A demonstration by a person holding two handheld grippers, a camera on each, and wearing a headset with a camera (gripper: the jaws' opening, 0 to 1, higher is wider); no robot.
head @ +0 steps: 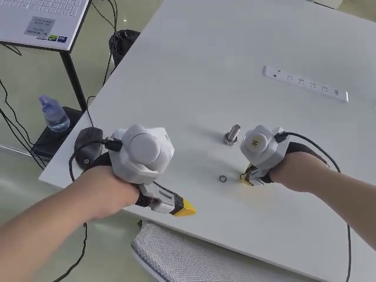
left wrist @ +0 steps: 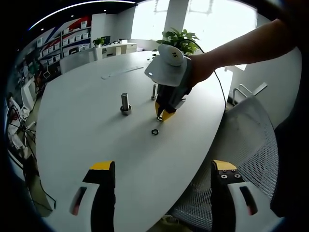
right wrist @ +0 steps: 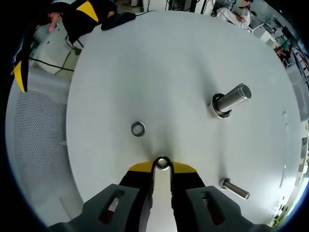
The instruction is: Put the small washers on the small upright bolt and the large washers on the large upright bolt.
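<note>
Starting at the near left edge of the white table [head: 194, 53]: the left gripper [head: 185, 207] hangs out over the rim, angled down and toward the middle, jaws spread wide with nothing between them, well apart from the hardware. It looks parked, a spectator for now. Moving right, one loose washer [head: 223, 178] lies flat on the table, near the front edge and just left of the other hand's tips, so that one is left to do. Beyond it, farther from the person, the large upright bolt [head: 232, 134] stands with a ring around its foot. Whether that is a seated washer or the bolt's own head, I cannot tell. Right again, the right gripper [head: 251, 175] points steeply down at the tabletop, jaws pressed together on a pinched washer [right wrist: 162, 163] held at the very tips, right at the surface. To its right the small upright bolt [right wrist: 235, 188] stands close by, its shank looking bare. My read is that this is early or mid-job: one washer in hand needing a bolt, one waiting. Its size is too hard to judge.
</note>
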